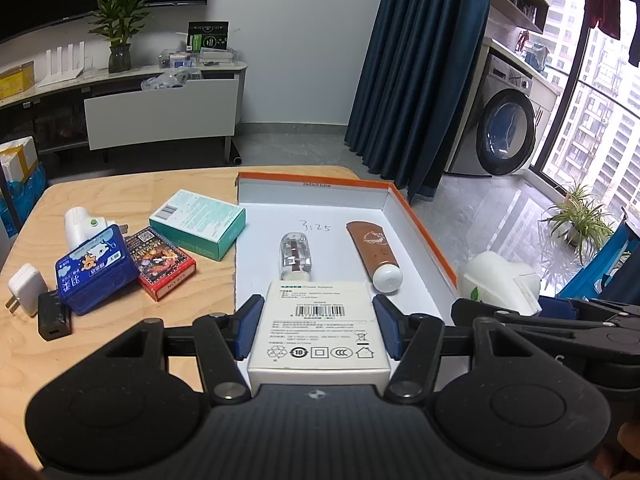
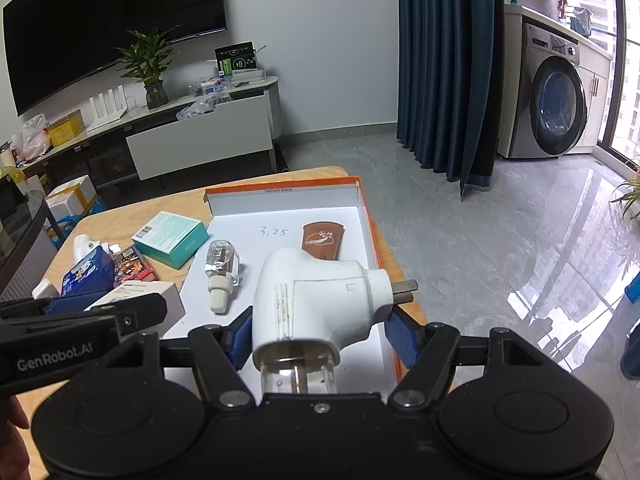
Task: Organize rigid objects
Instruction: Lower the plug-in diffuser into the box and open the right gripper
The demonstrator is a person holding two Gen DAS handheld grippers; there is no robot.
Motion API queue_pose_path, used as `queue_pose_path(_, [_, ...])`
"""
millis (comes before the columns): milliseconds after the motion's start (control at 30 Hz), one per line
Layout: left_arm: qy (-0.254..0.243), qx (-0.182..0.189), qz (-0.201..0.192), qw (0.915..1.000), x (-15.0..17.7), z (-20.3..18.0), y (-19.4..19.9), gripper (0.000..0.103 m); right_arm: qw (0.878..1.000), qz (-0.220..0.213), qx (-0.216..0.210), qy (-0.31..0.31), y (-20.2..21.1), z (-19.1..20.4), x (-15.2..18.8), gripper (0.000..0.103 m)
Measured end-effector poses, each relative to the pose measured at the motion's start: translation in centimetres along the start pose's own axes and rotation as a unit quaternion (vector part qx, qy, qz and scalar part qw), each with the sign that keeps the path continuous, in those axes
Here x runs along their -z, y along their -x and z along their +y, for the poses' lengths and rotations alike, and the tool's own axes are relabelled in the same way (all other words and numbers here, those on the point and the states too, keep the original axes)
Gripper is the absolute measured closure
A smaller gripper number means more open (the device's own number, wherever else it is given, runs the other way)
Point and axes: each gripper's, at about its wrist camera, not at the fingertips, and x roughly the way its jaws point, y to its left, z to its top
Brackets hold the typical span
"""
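My left gripper [image 1: 318, 314] is shut on a white power-adapter box [image 1: 322, 336], its blue pads [image 1: 246, 328] pressed to both sides, held over the near end of an orange-rimmed white tray [image 1: 312, 198]. A clear small bottle [image 1: 295, 256] and a brown tube [image 1: 374, 252] lie inside the tray. My right gripper [image 2: 320, 326] is shut on a white plug-in device [image 2: 316, 292] with metal prongs pointing right, above the tray's near right corner [image 2: 376, 240]. The right wrist view shows the left gripper [image 2: 80, 320] and its box [image 2: 140, 296] at the left.
On the wooden table [image 1: 120, 184] left of the tray lie a teal box [image 1: 198, 224], a blue tin [image 1: 94, 268], a red card box [image 1: 164, 264], a white plug-in unit with green button [image 1: 82, 224], a white charger [image 1: 24, 288] and a black block [image 1: 54, 318].
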Motion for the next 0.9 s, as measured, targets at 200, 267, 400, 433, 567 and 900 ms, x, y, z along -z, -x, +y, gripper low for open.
queue_pose_path(200, [0.001, -0.003, 0.003, 1.0000, 0.0, 0.2, -0.2, 0.043, 1.000, 0.006, 0.001, -0.002, -0.4, -0.1, 0.0, 0.022])
queue_pose_path(267, [0.000, -0.003, 0.004, 1.0000, 0.0, 0.1, -0.3, 0.043, 1.000, 0.007, 0.002, -0.002, -0.5, -0.1, 0.1, 0.022])
queue_pose_path(400, [0.000, -0.004, 0.007, 1.0000, 0.0, 0.2, -0.5, 0.043, 1.000, 0.012, 0.004, -0.002, -0.9, -0.2, 0.2, 0.022])
queue_pose_path(433, [0.000, -0.003, 0.008, 1.0000, 0.0, 0.2, -0.5, 0.043, 1.000, 0.014, 0.004, -0.001, -1.1, -0.2, 0.2, 0.022])
queue_pose_path(567, [-0.001, -0.004, 0.010, 0.9999, 0.1, 0.2, -0.7, 0.043, 1.000, 0.019, 0.005, -0.001, -1.5, -0.2, 0.3, 0.022])
queue_pose_path(900, [0.001, -0.011, 0.013, 0.9999, 0.0, 0.7, -0.9, 0.043, 0.999, 0.033, 0.011, 0.001, -3.2, 0.0, 0.5, 0.022])
